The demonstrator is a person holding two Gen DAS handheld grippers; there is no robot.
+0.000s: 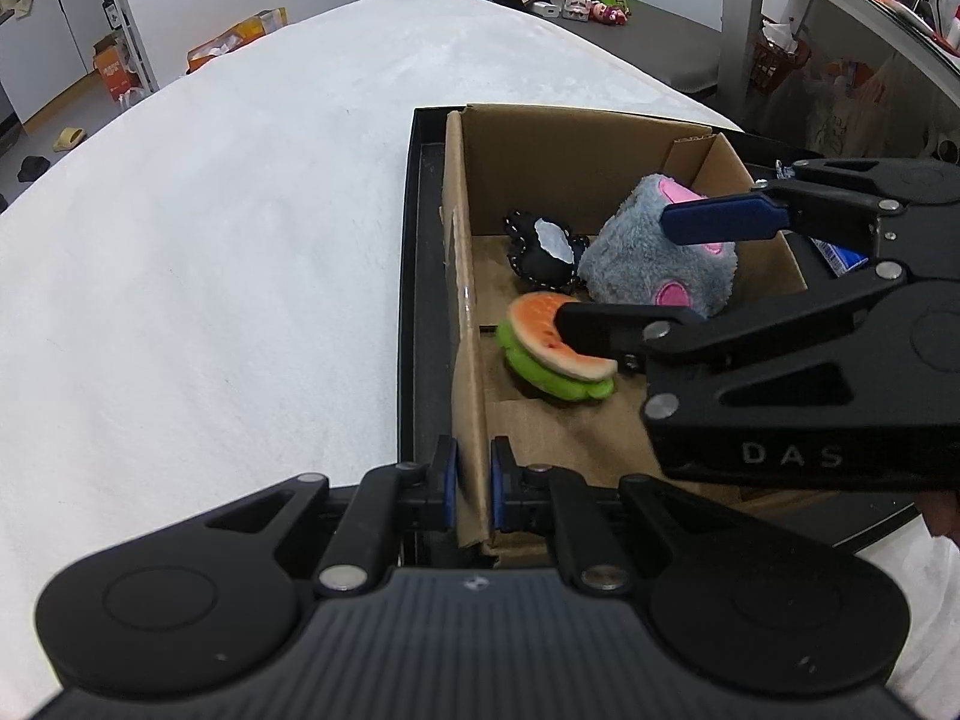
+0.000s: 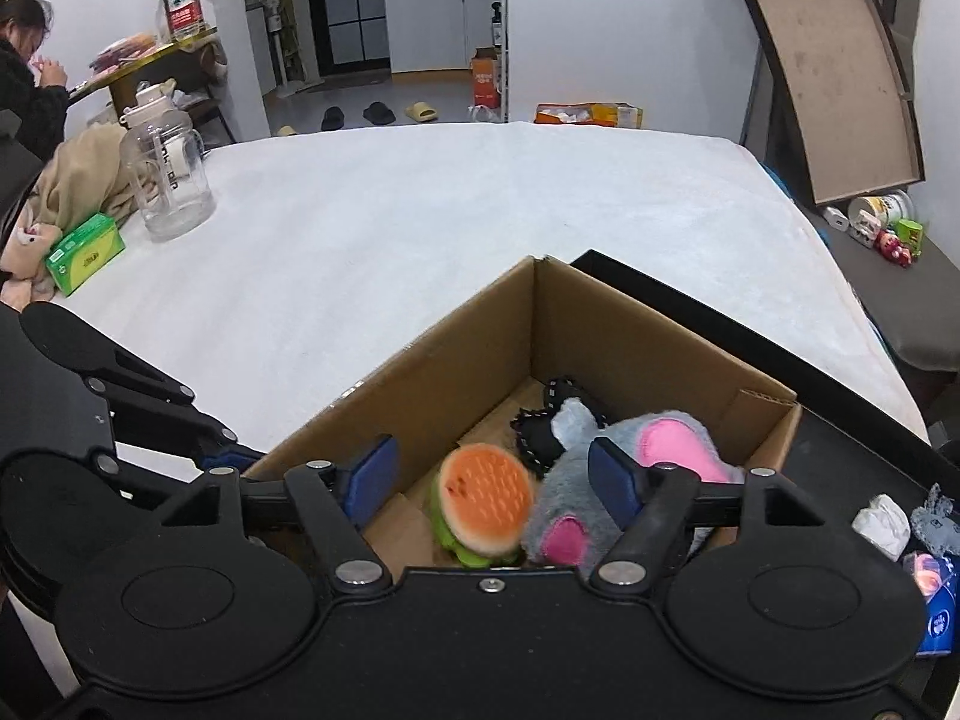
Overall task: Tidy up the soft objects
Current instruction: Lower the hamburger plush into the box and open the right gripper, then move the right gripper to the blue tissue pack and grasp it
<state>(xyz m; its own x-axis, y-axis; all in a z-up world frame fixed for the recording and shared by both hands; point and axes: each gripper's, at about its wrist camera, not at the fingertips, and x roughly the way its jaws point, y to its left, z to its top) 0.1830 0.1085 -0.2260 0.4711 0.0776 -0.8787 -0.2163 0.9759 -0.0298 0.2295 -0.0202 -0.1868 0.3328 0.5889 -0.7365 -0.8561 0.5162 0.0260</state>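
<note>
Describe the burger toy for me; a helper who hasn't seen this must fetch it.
Find the cardboard box in the black tray on the white bed. Three soft toys lie inside; the burger lies nearest the left wall, beside the grey plush. It alone has an orange top over green.

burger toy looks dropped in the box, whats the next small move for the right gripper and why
Probably lift the right gripper straight up out of the cardboard box: its fingers stand open, and the burger toy lies loose on the box floor beside the grey plush.
</note>
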